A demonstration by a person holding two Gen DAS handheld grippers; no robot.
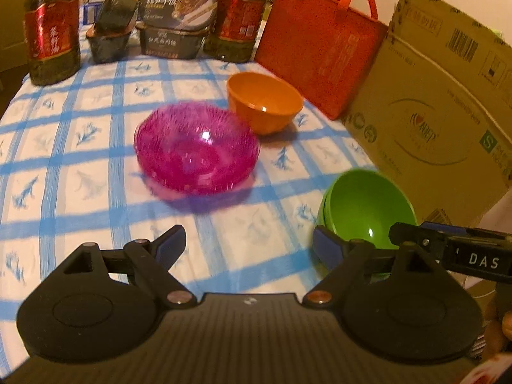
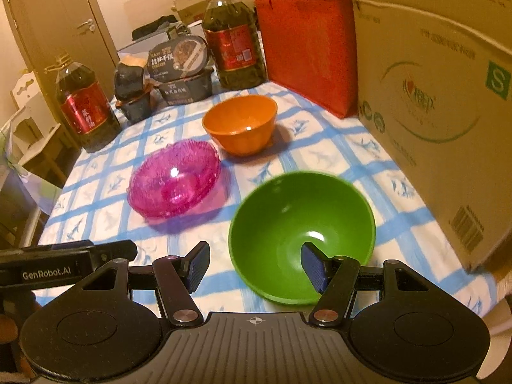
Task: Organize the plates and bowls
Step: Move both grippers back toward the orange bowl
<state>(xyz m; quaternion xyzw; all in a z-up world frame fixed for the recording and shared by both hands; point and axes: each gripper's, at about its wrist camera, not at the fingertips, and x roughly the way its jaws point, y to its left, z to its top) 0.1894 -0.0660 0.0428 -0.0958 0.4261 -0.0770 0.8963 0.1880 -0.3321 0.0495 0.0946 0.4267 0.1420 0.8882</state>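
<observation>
A clear pink bowl (image 1: 196,151) stands mid-table, with an orange bowl (image 1: 264,102) behind it to the right. A green bowl (image 1: 368,208) stands near the front right. My left gripper (image 1: 248,246) is open and empty, hovering in front of the pink bowl. In the right wrist view the pink bowl (image 2: 174,181), orange bowl (image 2: 240,123) and green bowl (image 2: 300,233) all show. My right gripper (image 2: 254,267) is open. Its right finger is inside the green bowl and its left finger outside the near rim. The right gripper's side shows in the left wrist view (image 1: 448,249).
A blue-checked tablecloth (image 1: 80,160) covers the table. Two oil jugs (image 1: 52,28), stacked food boxes (image 1: 176,22), a red bag (image 1: 320,51) and a large cardboard box (image 1: 441,115) line the back and right. The table edge is left (image 2: 54,192), with a chair beyond.
</observation>
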